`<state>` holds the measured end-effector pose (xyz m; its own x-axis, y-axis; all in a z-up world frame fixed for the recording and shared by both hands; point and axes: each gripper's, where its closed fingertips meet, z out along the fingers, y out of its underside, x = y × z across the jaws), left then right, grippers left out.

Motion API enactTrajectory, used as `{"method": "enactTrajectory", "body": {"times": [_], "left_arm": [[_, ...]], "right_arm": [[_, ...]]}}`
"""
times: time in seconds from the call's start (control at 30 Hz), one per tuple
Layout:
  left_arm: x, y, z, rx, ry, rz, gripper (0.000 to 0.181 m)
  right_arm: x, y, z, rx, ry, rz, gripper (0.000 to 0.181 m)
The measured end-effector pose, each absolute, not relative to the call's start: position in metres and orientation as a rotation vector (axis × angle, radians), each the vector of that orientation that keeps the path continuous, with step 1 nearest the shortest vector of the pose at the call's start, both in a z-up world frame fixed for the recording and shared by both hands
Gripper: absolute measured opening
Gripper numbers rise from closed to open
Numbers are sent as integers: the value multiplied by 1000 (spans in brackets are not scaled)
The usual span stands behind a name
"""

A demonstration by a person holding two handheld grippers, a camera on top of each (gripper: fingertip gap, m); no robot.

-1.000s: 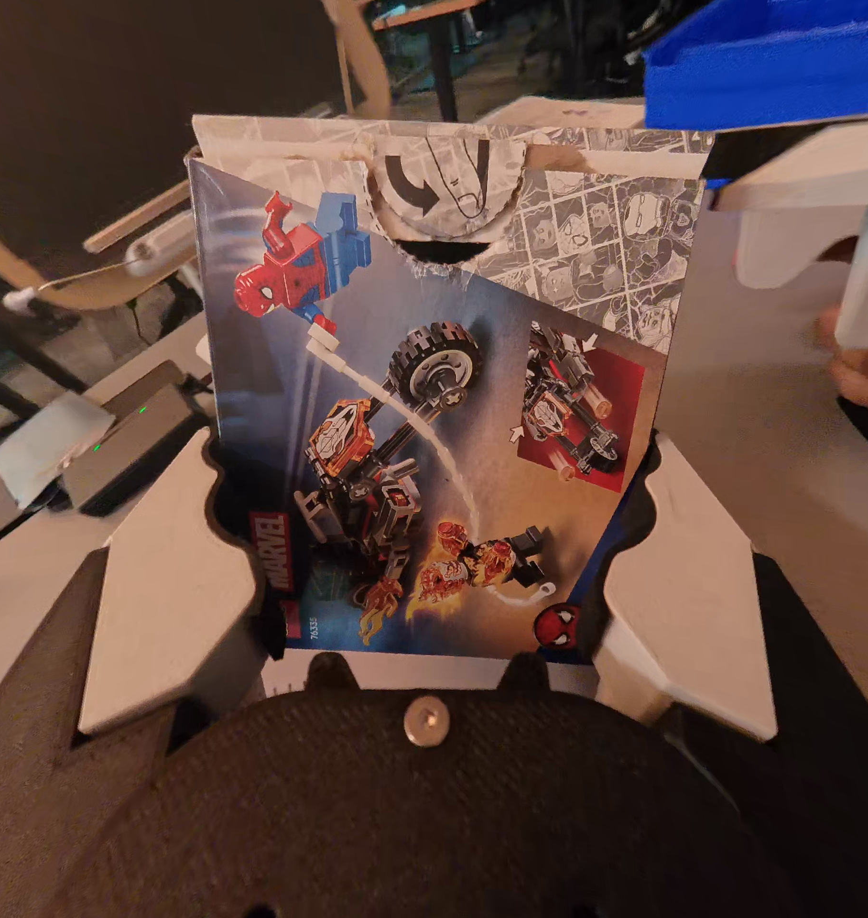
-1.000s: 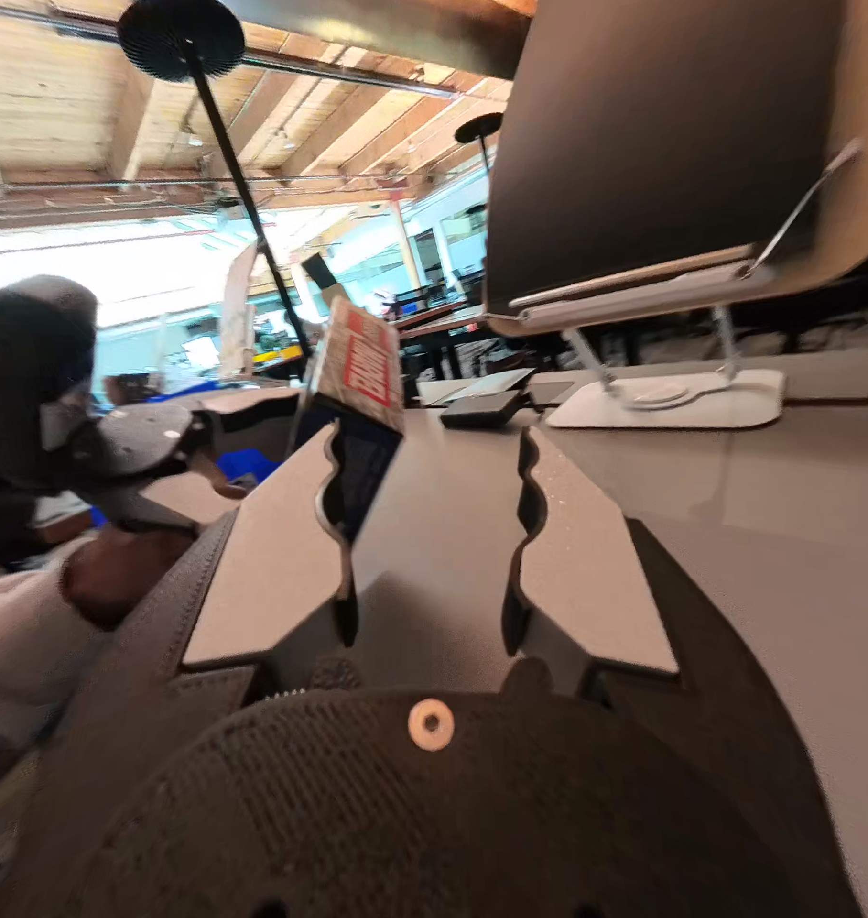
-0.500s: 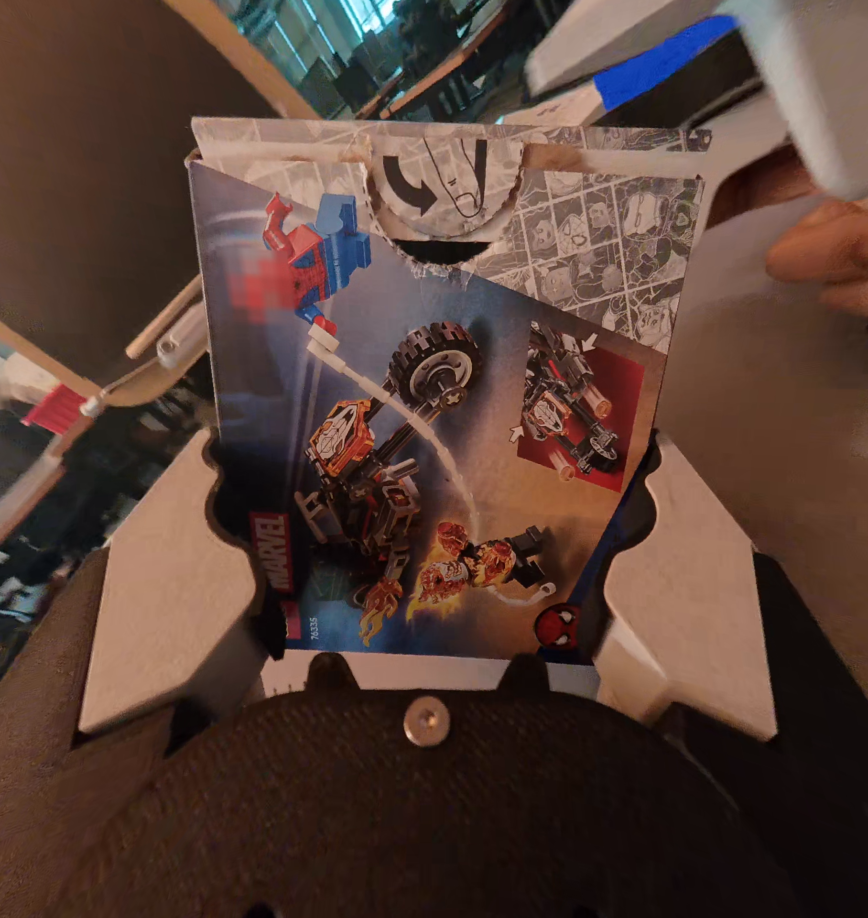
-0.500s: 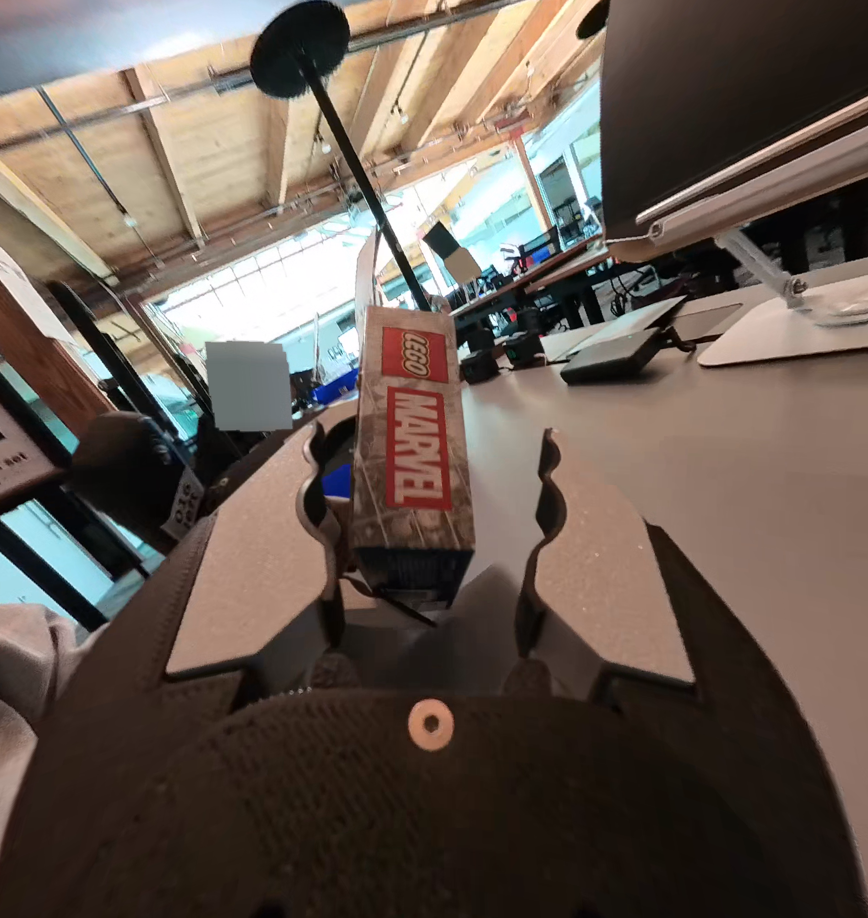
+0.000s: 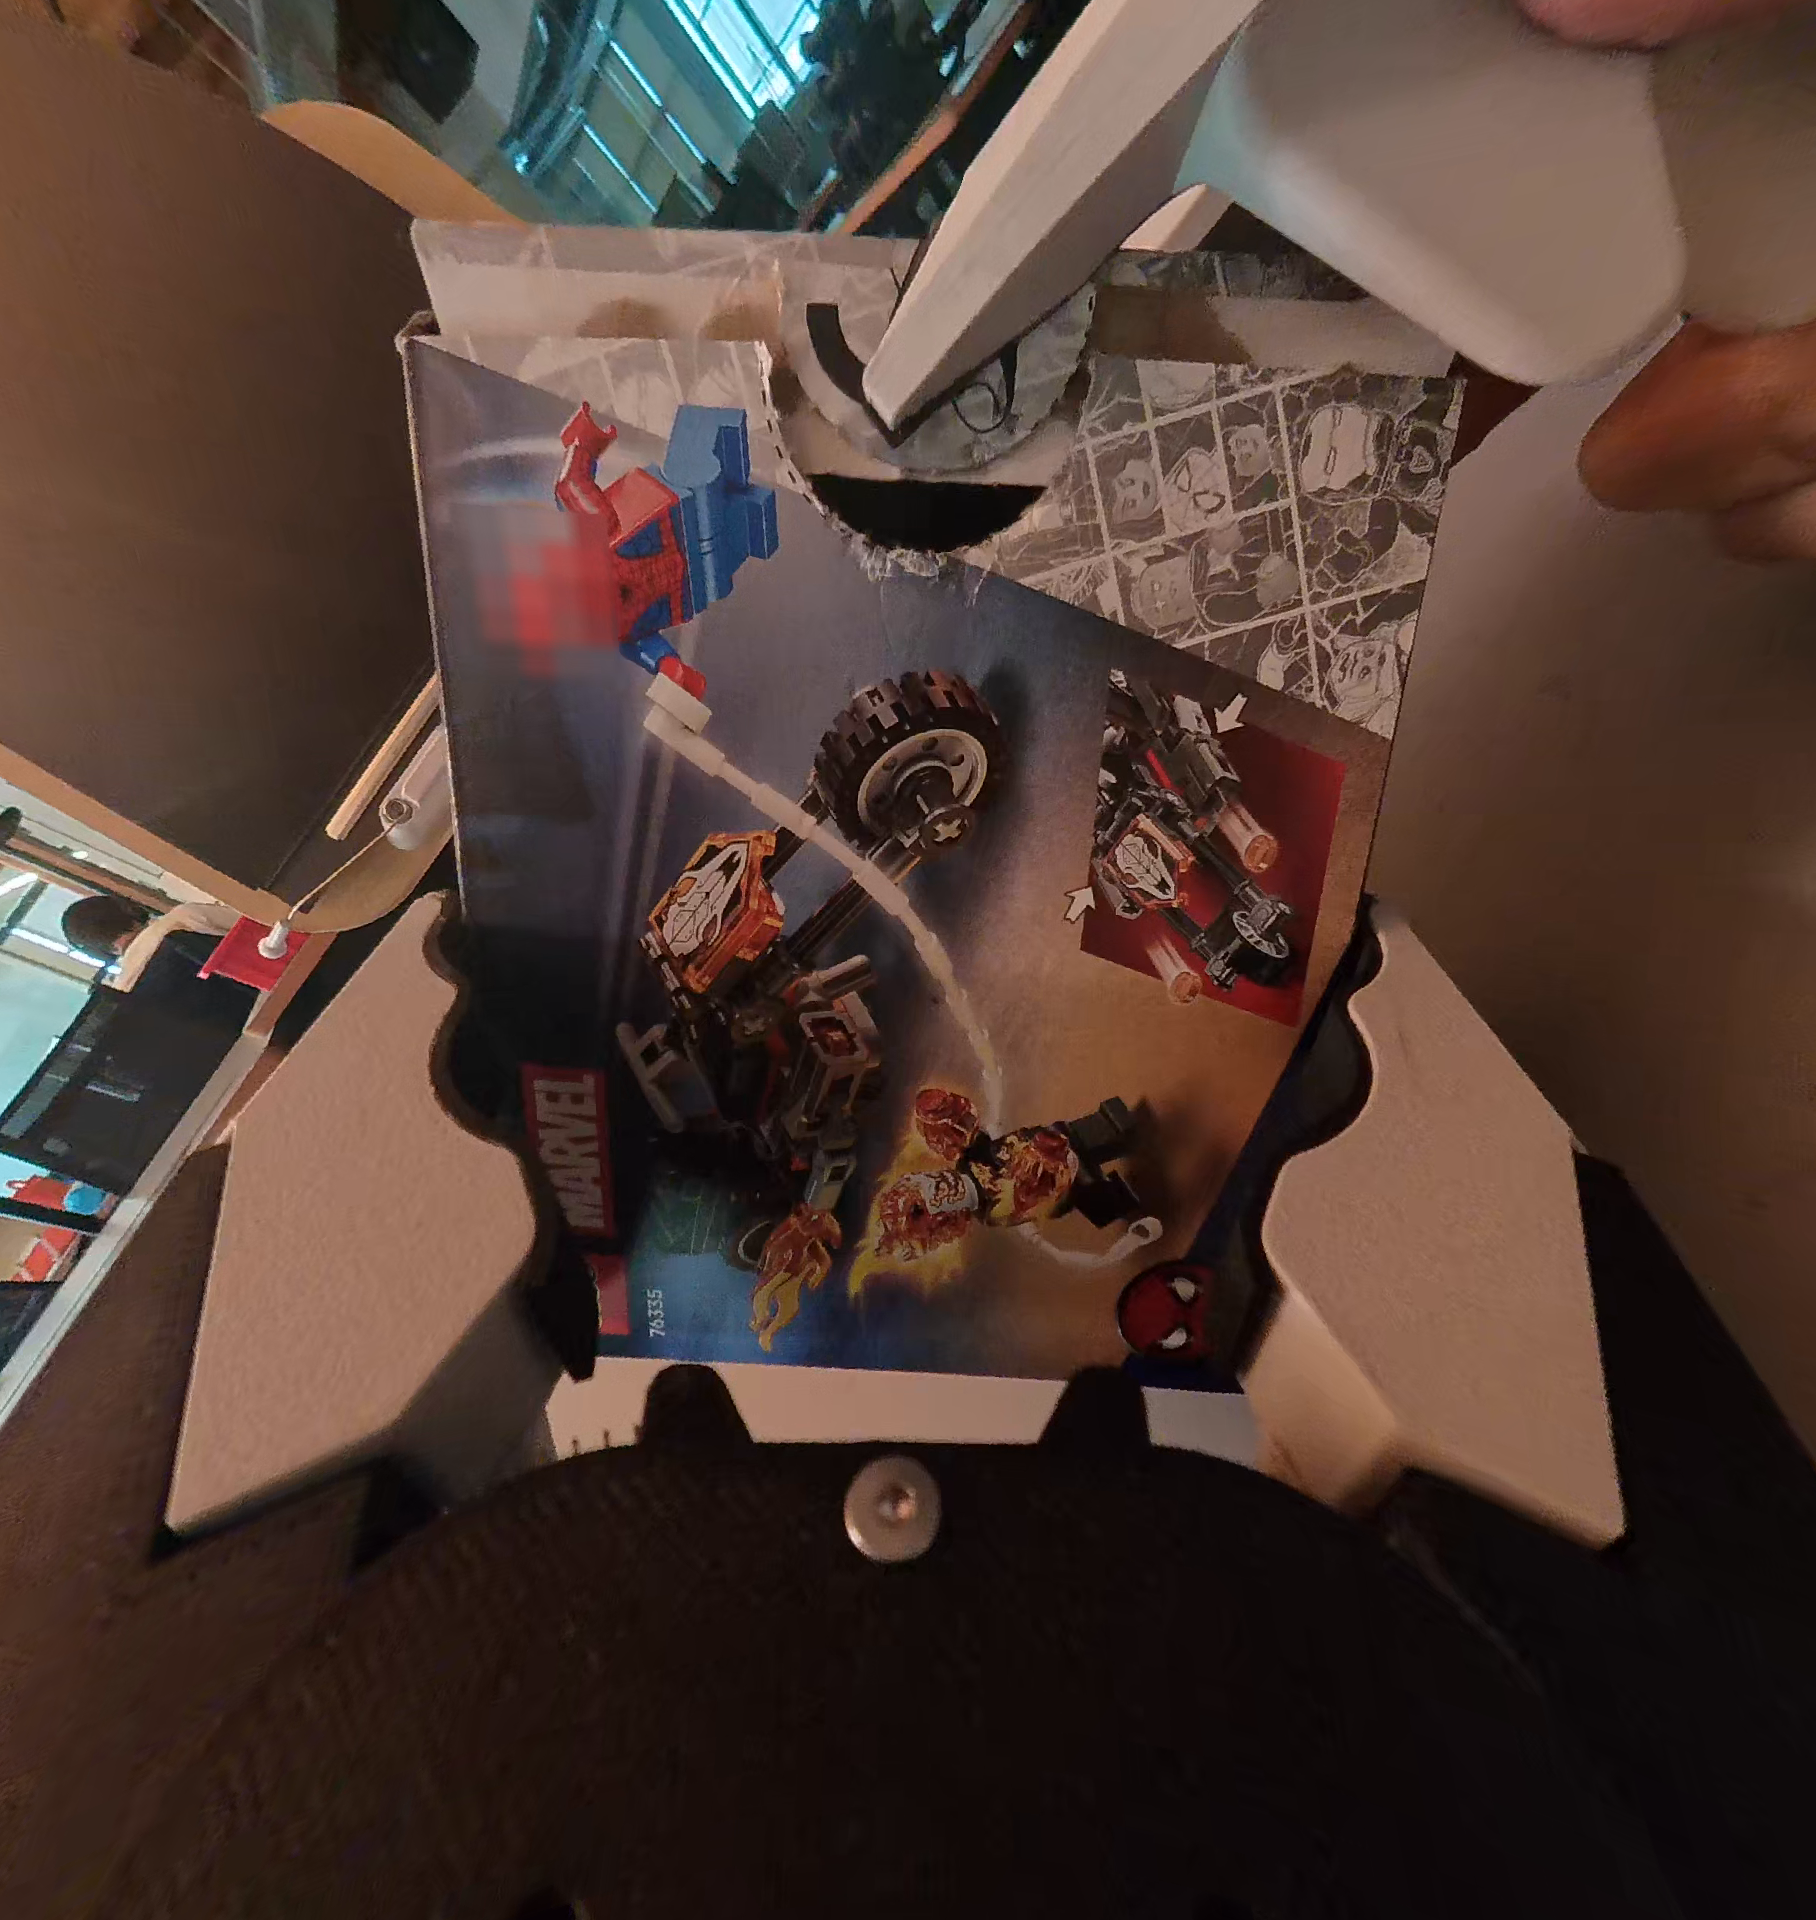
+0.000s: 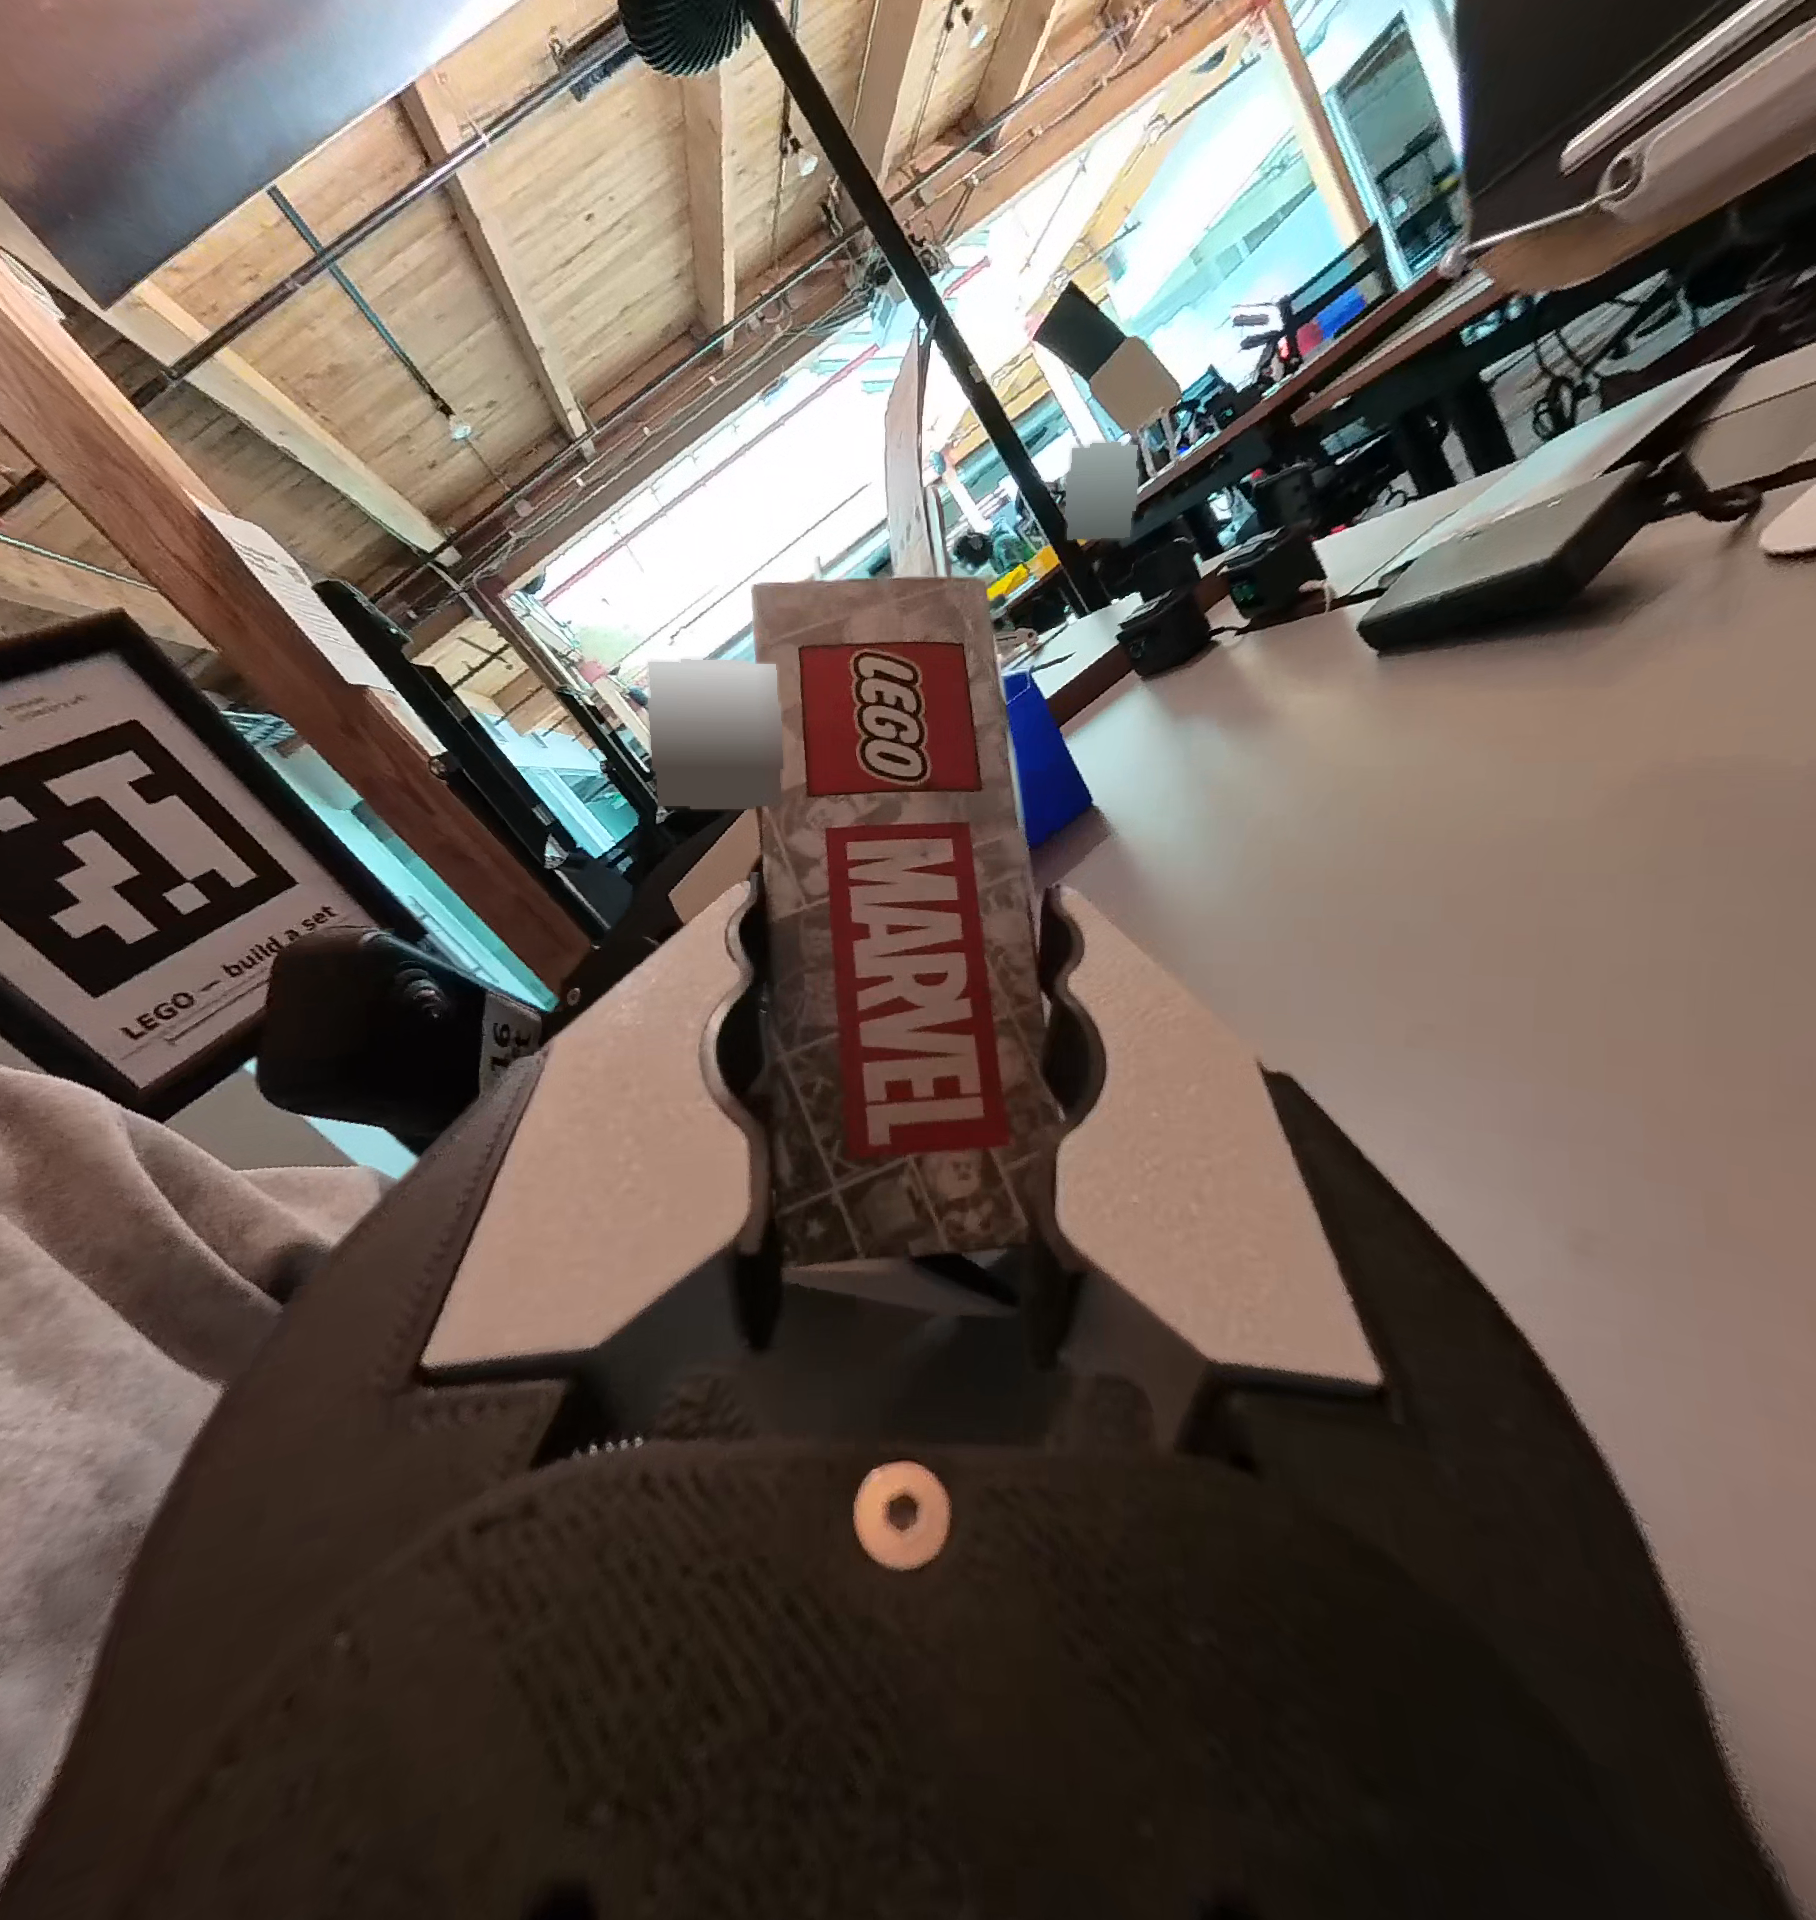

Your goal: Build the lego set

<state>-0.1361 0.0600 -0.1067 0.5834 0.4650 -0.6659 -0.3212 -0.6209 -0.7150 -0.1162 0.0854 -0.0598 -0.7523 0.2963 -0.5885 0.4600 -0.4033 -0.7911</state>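
The lego set box [image 5: 987, 644] is a printed cardboard box with a torn thumb tab at its top edge. My left gripper [image 5: 909, 925] is shut on it, with a finger on each side edge of its lower half. My right gripper [image 6: 899, 914] is shut on the box's narrow top end [image 6: 883, 727], one finger against each broad face. In the left wrist view, one of the right gripper's white fingers [image 5: 1029, 208] lies over the tab area. The box is held up off the table [image 6: 1506, 935] between both grippers. Its contents are hidden.
A blue bin [image 6: 1039, 758] stands on the table behind the box. A flat black device [image 6: 1496, 582] lies further right. A framed sign with a black-and-white marker [image 6: 114, 831] stands at the left. A person's hand [image 5: 1735, 447] and grey sleeve [image 6: 73, 1351] are close by. Spacing between my two grippers at the tips: around 6 cm.
My right gripper swung over to the box's top end and closed on it. My left gripper kept its hold while the box tilted, and the background shifted behind it.
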Motion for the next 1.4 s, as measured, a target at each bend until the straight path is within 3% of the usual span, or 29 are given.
{"method": "enactTrajectory", "body": {"times": [0.23,0.37,0.77,0.87,1.0,1.17,1.23,1.4], "left_arm": [[-132,61,-107,-1921,-116,1060,155],[-126,64,-106,-1888,-82,988,154],[-126,62,-104,-1862,-88,967,155],[-130,59,-105,-1860,-138,907,155],[-139,53,-107,-1869,-222,877,156],[-154,41,-108,-1879,-319,939,155],[-157,38,-108,-1879,-341,938,155],[-154,41,-107,-1882,-302,977,154]], "right_arm": [[-113,94,-50,981,1378,-2266,51],[-115,127,-33,881,997,-2296,36],[-115,135,-28,879,1013,-2385,4],[-134,158,-40,1103,1005,-2472,0],[-130,165,-30,1198,1267,-2672,17],[-96,124,-11,940,2054,-2922,20],[-83,101,-10,771,2214,-2936,29],[-76,64,-25,610,2584,-2839,20]]}}
